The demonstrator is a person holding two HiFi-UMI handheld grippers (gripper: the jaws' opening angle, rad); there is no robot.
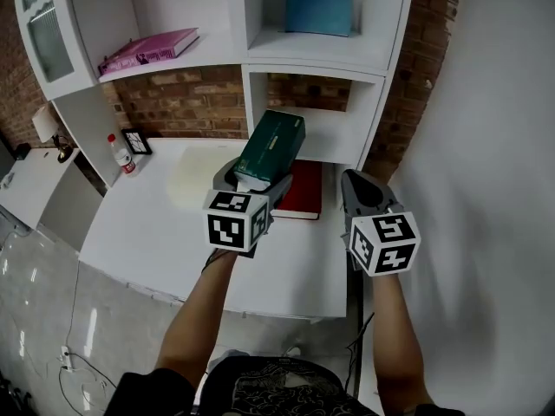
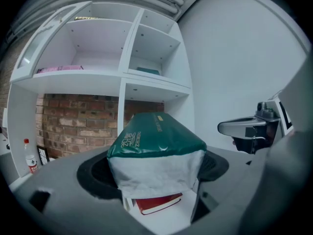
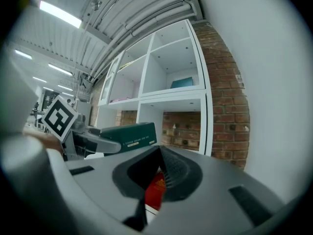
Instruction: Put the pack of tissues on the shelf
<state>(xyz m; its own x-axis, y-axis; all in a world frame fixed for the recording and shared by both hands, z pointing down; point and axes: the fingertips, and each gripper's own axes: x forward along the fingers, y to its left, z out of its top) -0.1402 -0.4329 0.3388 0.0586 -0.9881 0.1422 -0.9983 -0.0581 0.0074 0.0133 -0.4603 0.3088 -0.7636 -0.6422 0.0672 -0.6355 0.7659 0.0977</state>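
The left tool [image 1: 253, 182] is clenched on the near end of the pack of tissues [image 1: 271, 146], a green pack with a pale end. It holds the pack up in the middle of the head view, in front of the lower opening of the white shelf [image 1: 312, 63]. The left gripper view shows that pale end wedged between the jaws. Below it lies a red book [image 2: 159, 202], which the head view places flat on the white table [image 1: 156, 232], partly inside that lower opening.

The right tool [image 3: 156, 173] has its jaws closed together on nothing; only its own view shows this, with the red book glimpsed below the tips. That view also catches ceiling lights at upper left.

Only the head view shows a small framed picture [image 1: 136, 140] beside a bottle [image 1: 120, 154] at the left edge of the table. In the shelf, a pink book [image 1: 147, 50] lies in the upper left compartment and a blue box [image 1: 319, 3] stands in the top middle one.
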